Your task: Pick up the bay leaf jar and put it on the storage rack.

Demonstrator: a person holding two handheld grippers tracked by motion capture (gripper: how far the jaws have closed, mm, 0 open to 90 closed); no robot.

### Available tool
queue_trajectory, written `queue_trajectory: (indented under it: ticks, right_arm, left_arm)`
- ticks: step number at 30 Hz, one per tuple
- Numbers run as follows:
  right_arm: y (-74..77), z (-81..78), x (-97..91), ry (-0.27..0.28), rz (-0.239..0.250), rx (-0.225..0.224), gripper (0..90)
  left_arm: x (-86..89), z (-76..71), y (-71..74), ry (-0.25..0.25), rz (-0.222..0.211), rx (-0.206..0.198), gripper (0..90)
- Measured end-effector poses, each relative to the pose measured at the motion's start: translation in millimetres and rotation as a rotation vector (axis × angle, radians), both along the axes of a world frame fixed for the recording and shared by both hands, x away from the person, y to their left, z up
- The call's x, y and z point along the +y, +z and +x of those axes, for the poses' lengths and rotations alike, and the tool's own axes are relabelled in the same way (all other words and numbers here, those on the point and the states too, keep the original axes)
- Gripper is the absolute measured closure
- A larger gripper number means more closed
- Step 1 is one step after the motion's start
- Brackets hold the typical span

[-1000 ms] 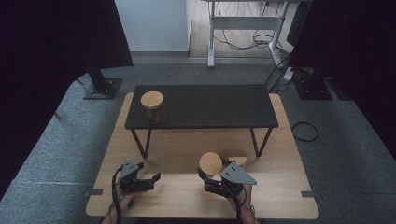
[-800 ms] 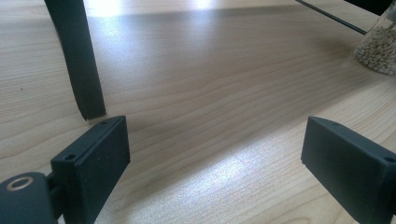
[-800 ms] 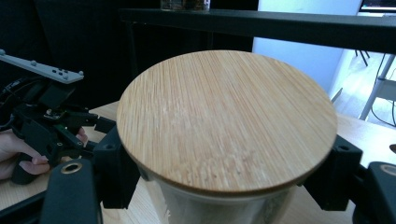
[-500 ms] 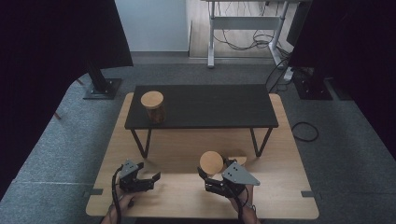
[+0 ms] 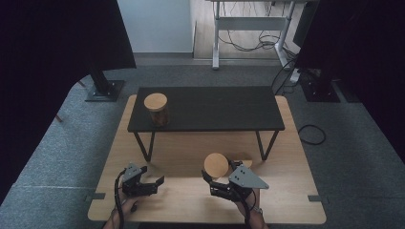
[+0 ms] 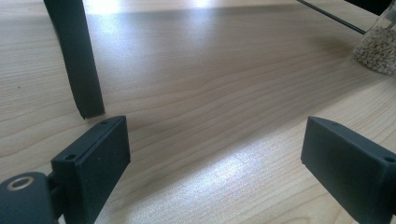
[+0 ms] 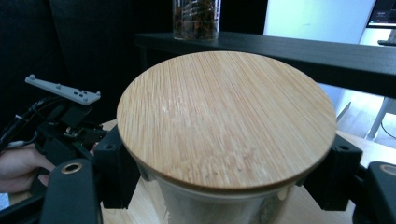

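Note:
My right gripper (image 5: 220,175) is shut on a glass jar with a round bamboo lid (image 5: 216,165), near the front of the wooden table (image 5: 286,191). In the right gripper view the lid (image 7: 226,116) spreads between both black jaws, which press on the jar's sides below it. The jar's base, with pale grains inside (image 6: 379,49), appears at the far right of the left gripper view. My left gripper (image 5: 154,175) lies low at the front left, open, with nothing between its jaws (image 6: 215,158). A second lidded jar (image 5: 156,109) stands on the black shelf's left end.
A low black shelf (image 5: 215,107) on thin legs spans the middle of the table; one leg (image 6: 77,60) stands just ahead of my left gripper. Dark curtains, a stand base (image 5: 102,88) and a desk frame with cables (image 5: 248,28) lie beyond the table.

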State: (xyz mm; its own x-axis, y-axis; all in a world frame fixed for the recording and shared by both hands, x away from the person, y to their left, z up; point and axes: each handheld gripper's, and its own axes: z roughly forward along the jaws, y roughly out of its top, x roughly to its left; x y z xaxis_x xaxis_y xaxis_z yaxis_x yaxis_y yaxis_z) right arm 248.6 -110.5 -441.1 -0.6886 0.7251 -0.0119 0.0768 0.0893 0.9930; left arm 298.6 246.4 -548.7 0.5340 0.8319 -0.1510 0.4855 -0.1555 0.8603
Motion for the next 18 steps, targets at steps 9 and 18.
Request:
queue_trajectory:
  ticks: [9, 18]
  right_arm:
    - [9.4, 4.7, 2.0, 0.002, -0.008, -0.014, 24.7]
    - [16.5, 7.3, 0.3, -0.007, -0.007, -0.020, 24.7]
  left_arm:
    - [-0.7, -0.3, 0.0, 0.000, 0.003, -0.002, 7.5]
    - [-0.8, -0.3, 0.1, -0.002, 0.006, -0.002, 7.5]
